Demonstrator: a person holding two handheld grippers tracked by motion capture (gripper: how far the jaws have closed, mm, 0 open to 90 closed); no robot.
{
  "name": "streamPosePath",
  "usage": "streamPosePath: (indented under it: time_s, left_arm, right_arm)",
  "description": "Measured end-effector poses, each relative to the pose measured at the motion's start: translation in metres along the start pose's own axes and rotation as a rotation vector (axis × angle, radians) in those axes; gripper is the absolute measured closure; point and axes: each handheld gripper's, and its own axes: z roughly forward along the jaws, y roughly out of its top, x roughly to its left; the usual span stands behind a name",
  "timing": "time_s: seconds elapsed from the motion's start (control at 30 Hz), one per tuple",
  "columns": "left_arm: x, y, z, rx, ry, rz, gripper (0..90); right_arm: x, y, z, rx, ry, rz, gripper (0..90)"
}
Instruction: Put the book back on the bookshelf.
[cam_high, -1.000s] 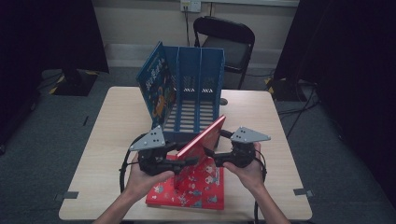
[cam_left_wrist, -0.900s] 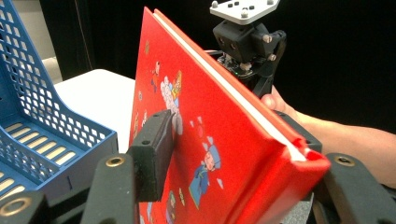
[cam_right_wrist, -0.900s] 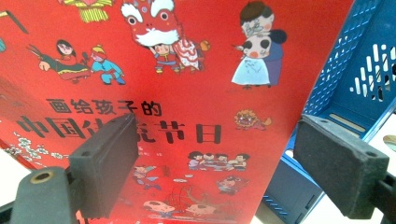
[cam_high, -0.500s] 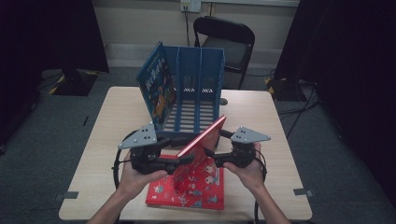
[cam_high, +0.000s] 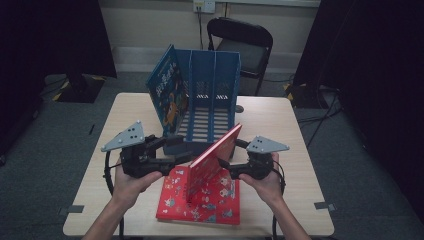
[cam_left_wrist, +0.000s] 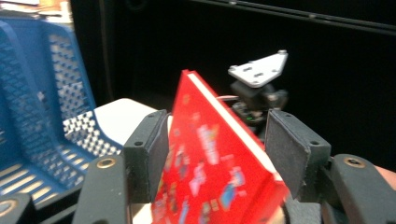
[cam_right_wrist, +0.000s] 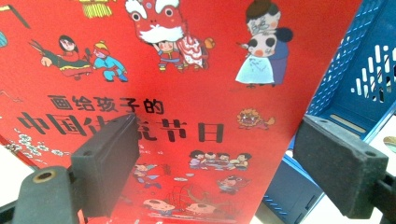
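Loosening the left gripper's (cam_high: 181, 150) just-opening jaws around the tilted red book (cam_high: 215, 155) atop the flat red book (cam_high: 210, 207), apparently bracing it against the right gripper's (cam_high: 226, 163) spread jaws, not yet shelving it in the blue rack (cam_high: 220, 85).

tools (cam_high: 172, 150): black jaws, brass screws | grey three-cornered plates | black cables | forearms bare

Red picture book (cam_high: 214, 159) w/ cartoon figures, blue perforated rack (cam_high: 210, 100)
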Motion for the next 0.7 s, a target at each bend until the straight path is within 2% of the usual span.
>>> streamPosePath:
  time_s: [0.2, 0.33, 0.4, 0.53, 0.6, 0.7]
  left_arm:
    - [0.017, -0.014, 0.010, 0.065, 0.030, -0.035, 37.9]
    - [0.021, -0.021, 0.015, 0.096, 0.028, -0.033, 36.2]
    - [0.023, -0.025, 0.019, 0.129, 0.034, -0.024, 35.3]
    - [0.026, -0.034, 0.026, 0.158, 0.030, -0.034, 34.6]
    - [0.029, -0.038, 0.031, 0.190, 0.030, -0.021, 34.3]
    - [0.035, -0.048, 0.037, 0.218, 0.021, -0.039, 32.8]
  right_arm:
    - [0.000, 0.001, -0.001, -0.003, 0.000, -0.002, 14.0]
    - [-0.001, 0.002, -0.002, -0.004, 0.004, 0.001, 14.2]
    - [-0.001, 0.003, -0.003, -0.009, 0.003, 0.001, 14.2]
    - [0.000, 0.004, -0.004, -0.015, 0.001, 0.000, 14.6]
    - [0.000, 0.005, -0.004, -0.011, 0.003, 0.005, 15.1]
    - [0.001, 0.007, -0.003, -0.003, -0.005, -0.003, 15.2]
